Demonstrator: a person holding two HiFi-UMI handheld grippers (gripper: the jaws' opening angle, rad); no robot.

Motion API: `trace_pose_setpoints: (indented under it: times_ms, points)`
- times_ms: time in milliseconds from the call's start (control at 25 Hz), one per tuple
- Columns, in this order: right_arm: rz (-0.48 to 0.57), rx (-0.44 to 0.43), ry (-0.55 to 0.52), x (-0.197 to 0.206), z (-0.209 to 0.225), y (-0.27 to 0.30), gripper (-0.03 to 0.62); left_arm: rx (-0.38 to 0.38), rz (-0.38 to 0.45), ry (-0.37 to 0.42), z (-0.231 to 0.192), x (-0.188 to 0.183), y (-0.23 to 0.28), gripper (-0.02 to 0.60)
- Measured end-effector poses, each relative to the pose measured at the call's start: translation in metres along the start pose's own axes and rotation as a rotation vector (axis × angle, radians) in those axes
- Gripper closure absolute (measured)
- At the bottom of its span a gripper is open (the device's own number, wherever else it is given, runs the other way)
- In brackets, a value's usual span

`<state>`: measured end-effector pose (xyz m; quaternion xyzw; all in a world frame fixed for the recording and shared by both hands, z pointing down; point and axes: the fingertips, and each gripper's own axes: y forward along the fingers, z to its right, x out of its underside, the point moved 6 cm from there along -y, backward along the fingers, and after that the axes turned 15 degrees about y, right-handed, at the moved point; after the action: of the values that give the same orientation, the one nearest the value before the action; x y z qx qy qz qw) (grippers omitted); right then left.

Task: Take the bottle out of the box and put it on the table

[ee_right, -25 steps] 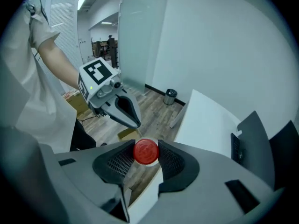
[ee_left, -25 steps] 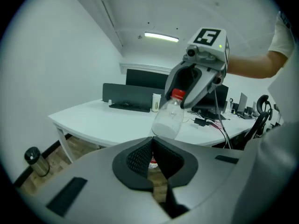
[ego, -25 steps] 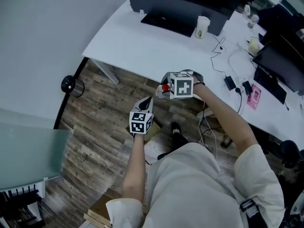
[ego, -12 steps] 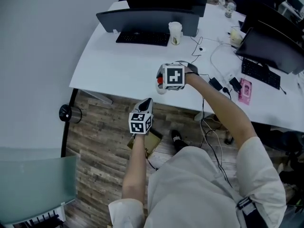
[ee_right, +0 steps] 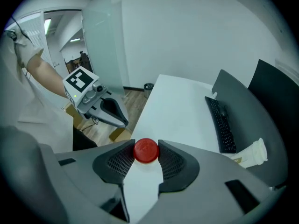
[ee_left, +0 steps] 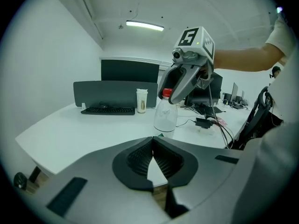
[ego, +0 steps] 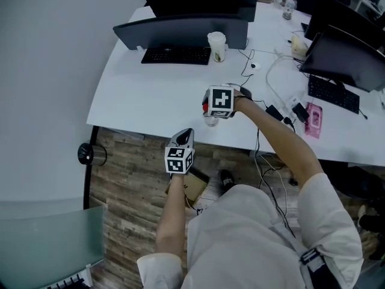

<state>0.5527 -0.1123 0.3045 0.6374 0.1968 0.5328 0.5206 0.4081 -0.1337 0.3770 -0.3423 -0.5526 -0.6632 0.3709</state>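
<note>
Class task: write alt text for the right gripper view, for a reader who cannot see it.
The right gripper clamps a red bottle cap over a white table. The left gripper hangs at left; a keyboard lies at right.

Dressed in a pale, loose short-sleeved shirt point(ego: 258, 233). Fitted at the hands with a left gripper point(ego: 187, 133) and a right gripper point(ego: 210, 109) — smooth grey shells, black ribbed pads point(ee_left: 138, 157), each topped by a white cube point(ego: 221, 99) of black square markers.
</note>
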Motion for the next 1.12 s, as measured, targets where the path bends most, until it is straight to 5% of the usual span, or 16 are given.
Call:
trace_pose_setpoints:
  times_ms: [320,520,680,1120]
  points:
    - [0.257,-0.003,0.126,0.01,-0.004,0.0,0.41,0.0,0.022,-0.049,0.004,0.021,0.008,0.566]
    - [0.469,0.093,0.259,0.018,-0.006,0.001,0.405,0.002,0.06,-0.05,0.004,0.008,0.006,0.566]
    - [0.52,0.184,0.33,0.025,-0.013,0.004,0.34,-0.002,0.079,-0.065,0.004,0.002,-0.003,0.566]
    - [0.637,0.342,0.598,0.076,-0.077,-0.01,0.333,-0.001,0.114,-0.069,0.025,0.005,-0.052,0.566]
